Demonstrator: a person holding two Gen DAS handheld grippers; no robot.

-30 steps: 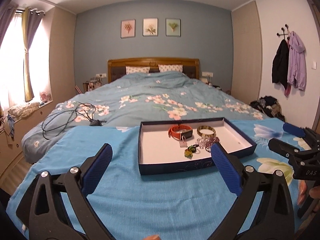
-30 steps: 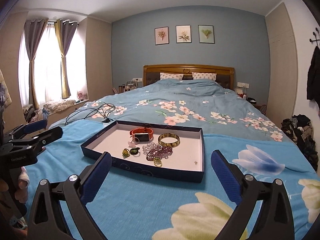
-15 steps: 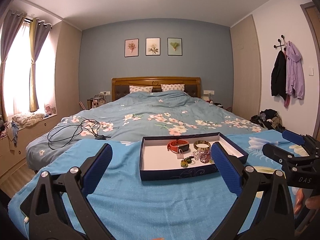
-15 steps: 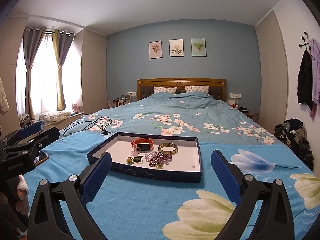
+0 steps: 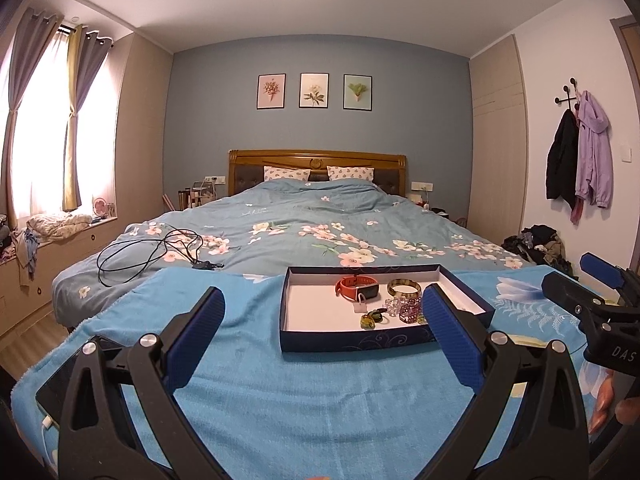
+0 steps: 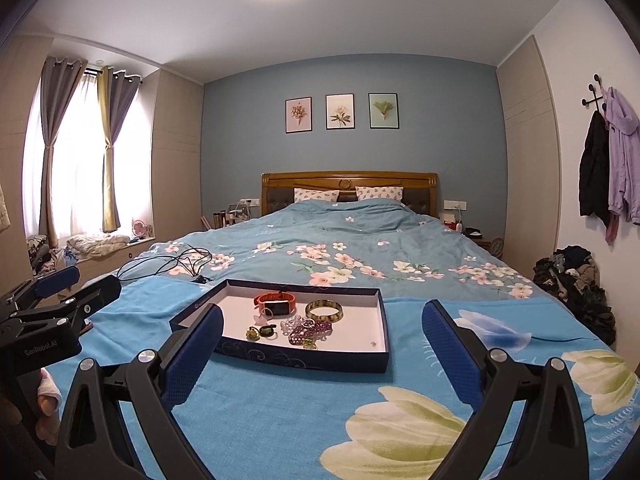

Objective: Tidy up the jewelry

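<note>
A shallow navy box (image 5: 352,340) (image 6: 304,356) with a white floor lies on a blue floral cloth at the foot of the bed. Inside it are an orange-strapped watch (image 5: 357,286) (image 6: 275,303), a gold bangle (image 5: 404,289) (image 6: 324,310), a purple beaded piece (image 5: 409,307) (image 6: 310,330) and small green rings (image 5: 370,319) (image 6: 260,332). My left gripper (image 5: 320,320) is open, short of the box, nothing between its blue pads. My right gripper (image 6: 322,332) is open too, level with the box's near wall. Each gripper shows at the other view's edge.
A black cable (image 5: 152,254) lies coiled on the floral duvet to the left. A phone (image 5: 68,380) rests on the cloth's near left corner. Clothes are piled on the floor at the right (image 6: 576,280), and coats hang on the wall (image 5: 580,164).
Both cameras have tilted upward, so the box sits lower in each view and the ceiling lamp has come into sight. The jewelry has not moved. Both grippers stay open.
</note>
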